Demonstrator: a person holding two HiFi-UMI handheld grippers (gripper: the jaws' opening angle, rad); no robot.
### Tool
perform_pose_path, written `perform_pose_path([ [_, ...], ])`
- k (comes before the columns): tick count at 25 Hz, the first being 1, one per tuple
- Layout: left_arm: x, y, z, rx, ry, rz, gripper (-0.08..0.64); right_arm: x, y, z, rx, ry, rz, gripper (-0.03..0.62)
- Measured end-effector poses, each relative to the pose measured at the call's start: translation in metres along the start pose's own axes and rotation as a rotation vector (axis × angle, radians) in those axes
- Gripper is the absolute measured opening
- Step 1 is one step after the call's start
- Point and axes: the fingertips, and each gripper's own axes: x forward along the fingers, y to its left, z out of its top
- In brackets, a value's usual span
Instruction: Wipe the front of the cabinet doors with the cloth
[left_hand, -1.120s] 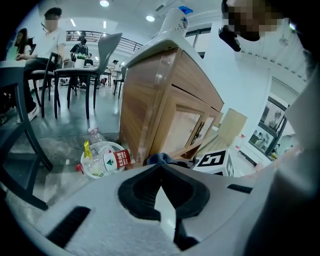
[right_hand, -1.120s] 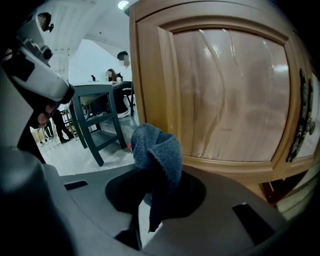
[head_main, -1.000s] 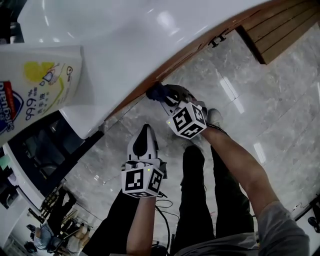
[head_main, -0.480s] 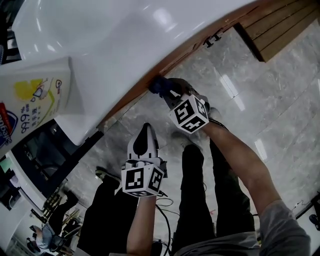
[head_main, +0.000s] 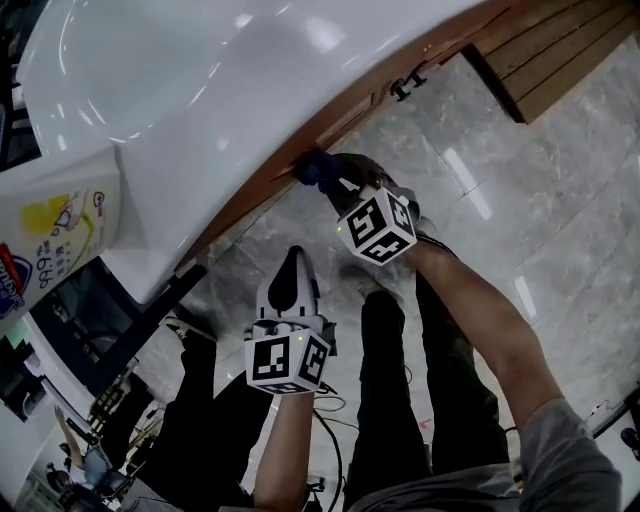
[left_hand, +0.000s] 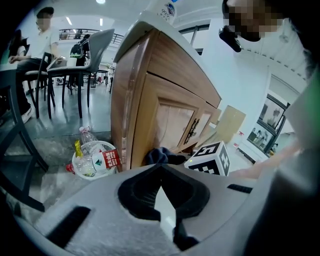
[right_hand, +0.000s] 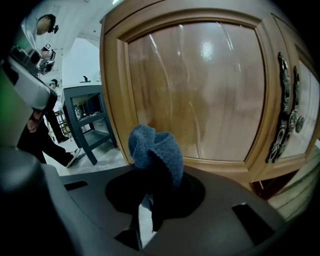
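Note:
A dark blue cloth (right_hand: 156, 150) is bunched in my right gripper (right_hand: 145, 202), whose jaws are shut on it. In the right gripper view it sits just in front of the lower left of a glossy wooden cabinet door (right_hand: 200, 85). From the head view the cloth (head_main: 316, 167) is pressed at the cabinet front (head_main: 250, 205) under the white countertop (head_main: 250, 90), with the right gripper (head_main: 335, 182) behind it. My left gripper (head_main: 292, 262) hangs lower and to the left, shut on nothing. In the left gripper view, the cloth (left_hand: 161, 155) shows at the cabinet's corner beyond the left gripper (left_hand: 163, 202).
Dark ornate handles (right_hand: 281, 117) run down the door's right side. A white bin with plastic bottles (left_hand: 92, 160) stands by the cabinet's side. A detergent bottle (head_main: 45, 250) lies on the countertop. A grey table (right_hand: 90, 117) and people stand nearby. A wooden bench (head_main: 560, 50) is on the tiled floor.
The right gripper has carried the cloth a little along the cabinet front toward the handles. The left gripper has stayed put. The head view has shifted, so the detergent bottle sits further left.

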Motion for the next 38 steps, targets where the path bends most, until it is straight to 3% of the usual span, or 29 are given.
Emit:
perform_pose_path([
  [28,0.050,-0.069,0.014,0.002,0.013,-0.024,0.008,-0.040,-0.108,-0.021,-0.131,0.022,-0.089,0.058],
  [38,0.061,-0.084,0.018,0.007,0.021,-0.038,0.008,-0.048,-0.125,-0.026,-0.248,0.043,-0.092,0.058],
])
